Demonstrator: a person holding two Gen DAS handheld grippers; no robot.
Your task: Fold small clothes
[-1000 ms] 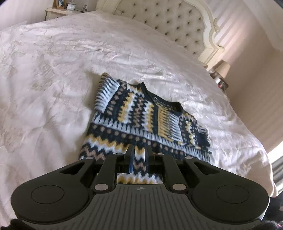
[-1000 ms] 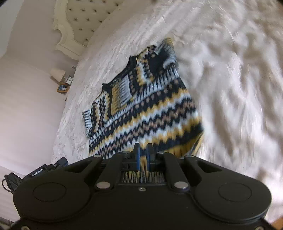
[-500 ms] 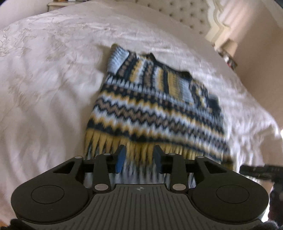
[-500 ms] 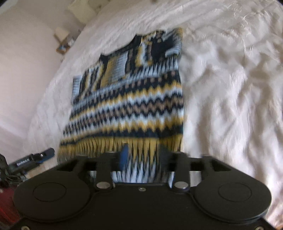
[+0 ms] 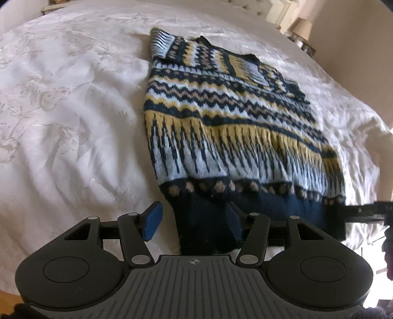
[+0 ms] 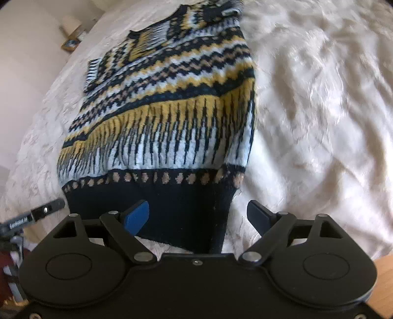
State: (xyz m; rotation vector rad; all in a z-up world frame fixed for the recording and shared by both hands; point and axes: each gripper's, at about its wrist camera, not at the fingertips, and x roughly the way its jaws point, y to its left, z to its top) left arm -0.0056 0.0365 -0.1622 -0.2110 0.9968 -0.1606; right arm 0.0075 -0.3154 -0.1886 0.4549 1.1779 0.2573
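Observation:
A small knitted sweater [image 5: 228,122] with navy, yellow, pale blue and tan zigzag bands lies flat on a white bedspread [image 5: 61,110], its navy hem toward me; it also shows in the right wrist view [image 6: 167,105]. My left gripper [image 5: 194,222] is open, its jaws astride the hem's left corner. My right gripper [image 6: 199,217] is open, its jaws astride the hem's right corner. Neither grips the cloth. The other gripper's finger tip shows at the far edge of each view [image 5: 363,211] [image 6: 44,211].
The bed has a tufted cream headboard [image 5: 275,7] at the far end. A bedside lamp [image 5: 301,29] stands to one side near the wall. A wooden floor shows past the bed's near edge [image 6: 383,277].
Both grippers have opened and let go of the sweater's hem. They pulled back toward the bed's near edge, and the sweater now lies stretched out flat.

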